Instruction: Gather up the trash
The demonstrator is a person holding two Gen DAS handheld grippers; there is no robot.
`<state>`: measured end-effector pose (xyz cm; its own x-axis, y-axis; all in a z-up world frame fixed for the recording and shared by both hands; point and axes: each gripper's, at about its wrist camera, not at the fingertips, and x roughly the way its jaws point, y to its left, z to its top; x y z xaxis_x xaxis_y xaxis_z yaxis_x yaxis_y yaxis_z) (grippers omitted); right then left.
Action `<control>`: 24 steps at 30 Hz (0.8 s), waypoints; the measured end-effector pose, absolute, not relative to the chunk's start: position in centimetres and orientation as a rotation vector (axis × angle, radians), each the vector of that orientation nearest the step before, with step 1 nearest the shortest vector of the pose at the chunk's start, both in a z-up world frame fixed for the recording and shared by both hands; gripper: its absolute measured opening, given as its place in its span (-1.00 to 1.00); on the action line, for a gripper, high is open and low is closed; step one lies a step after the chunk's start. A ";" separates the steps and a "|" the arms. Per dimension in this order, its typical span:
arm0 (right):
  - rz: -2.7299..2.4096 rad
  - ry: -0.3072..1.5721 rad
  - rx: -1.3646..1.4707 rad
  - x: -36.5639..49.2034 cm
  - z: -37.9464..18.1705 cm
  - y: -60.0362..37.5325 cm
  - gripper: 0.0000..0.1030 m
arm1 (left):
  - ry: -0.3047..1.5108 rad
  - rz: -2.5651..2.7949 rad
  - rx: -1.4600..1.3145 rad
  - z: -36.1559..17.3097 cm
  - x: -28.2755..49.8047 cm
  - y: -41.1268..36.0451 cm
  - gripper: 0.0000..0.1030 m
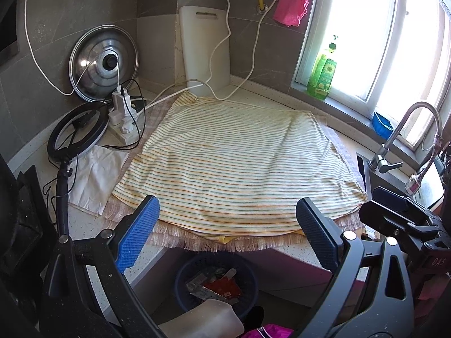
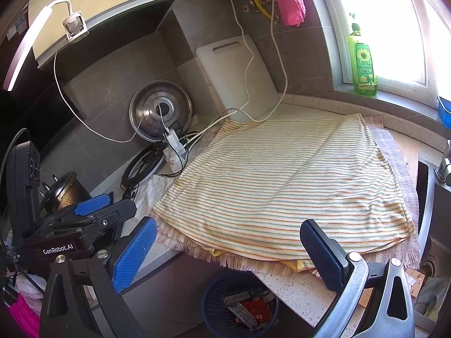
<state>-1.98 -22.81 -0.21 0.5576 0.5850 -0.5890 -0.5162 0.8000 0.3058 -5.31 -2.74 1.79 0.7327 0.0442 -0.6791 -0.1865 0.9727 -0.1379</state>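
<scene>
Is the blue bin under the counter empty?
No. The blue bin holds wrappers, silver and red, seen in both wrist views.

Left tongs (image 1: 227, 222) spread wide, empty, over the striped cloth (image 1: 236, 163) on the surface (image 1: 84, 225); blue bin (image 1: 215, 284) below holds wrappers (image 1: 214, 284).

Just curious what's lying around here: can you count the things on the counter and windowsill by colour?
White: 3, cutting board, power strip, paper
Pink: 1, rag
Green: 1, bottle
Silver: 1, lid
Striped: 1, cloth
Total: 7
</scene>
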 end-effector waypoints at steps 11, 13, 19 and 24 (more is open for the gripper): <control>0.650 0.739 0.105 -2.2 -0.4 -22.8 1.00 | 0.746 0.134 -0.200 1.9 -5.5 -2.8 0.93; 0.650 0.740 0.107 -2.3 -0.4 -22.8 1.00 | 0.746 0.132 -0.201 1.9 -5.5 -2.8 0.93; 0.651 0.740 0.110 -2.6 -0.4 -22.7 1.00 | 0.745 0.129 -0.201 2.0 -5.6 -2.8 0.93; 0.651 0.741 0.112 -2.6 -0.4 -22.7 1.00 | 0.747 0.131 -0.203 2.0 -5.6 -2.7 0.93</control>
<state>-2.56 -22.74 -0.40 0.5523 0.5874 -0.5916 -0.5113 0.7991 0.3162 -5.59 -2.70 1.98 0.7272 0.0458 -0.6849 -0.1895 0.9724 -0.1362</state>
